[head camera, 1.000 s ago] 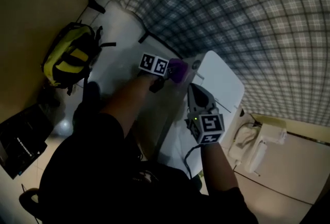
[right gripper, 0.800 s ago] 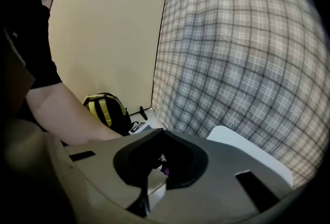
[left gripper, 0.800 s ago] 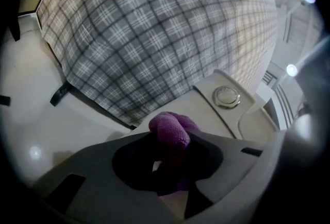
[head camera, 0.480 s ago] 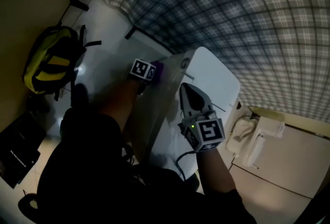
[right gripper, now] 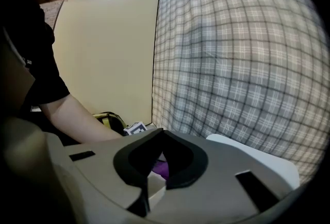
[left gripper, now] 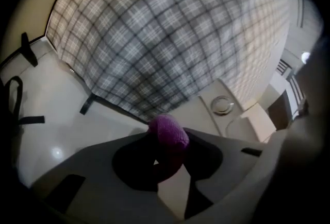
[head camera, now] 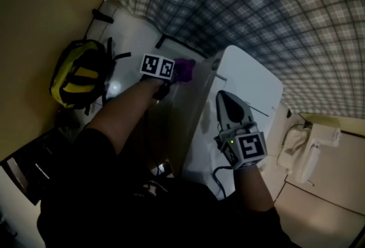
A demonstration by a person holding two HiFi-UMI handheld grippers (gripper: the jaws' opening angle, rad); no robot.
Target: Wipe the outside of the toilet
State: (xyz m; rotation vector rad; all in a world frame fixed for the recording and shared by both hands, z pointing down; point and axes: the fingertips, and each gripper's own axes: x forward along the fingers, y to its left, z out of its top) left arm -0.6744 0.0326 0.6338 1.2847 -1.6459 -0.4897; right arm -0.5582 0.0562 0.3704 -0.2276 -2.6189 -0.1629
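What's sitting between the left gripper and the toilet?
The purple cloth, clamped in the left gripper, sits between it and the toilet; the head view and left gripper view show it.

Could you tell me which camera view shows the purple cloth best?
The left gripper view: the purple cloth sits central, clamped in the left gripper. The head view shows a small patch; the right gripper view only a sliver.

The purple cloth (left gripper: 167,133) looks soft and nubbly — a knitted weave. The toilet (head camera: 251,84) is smooth, glossy white, and its flush button (left gripper: 223,105) is shiny metal.
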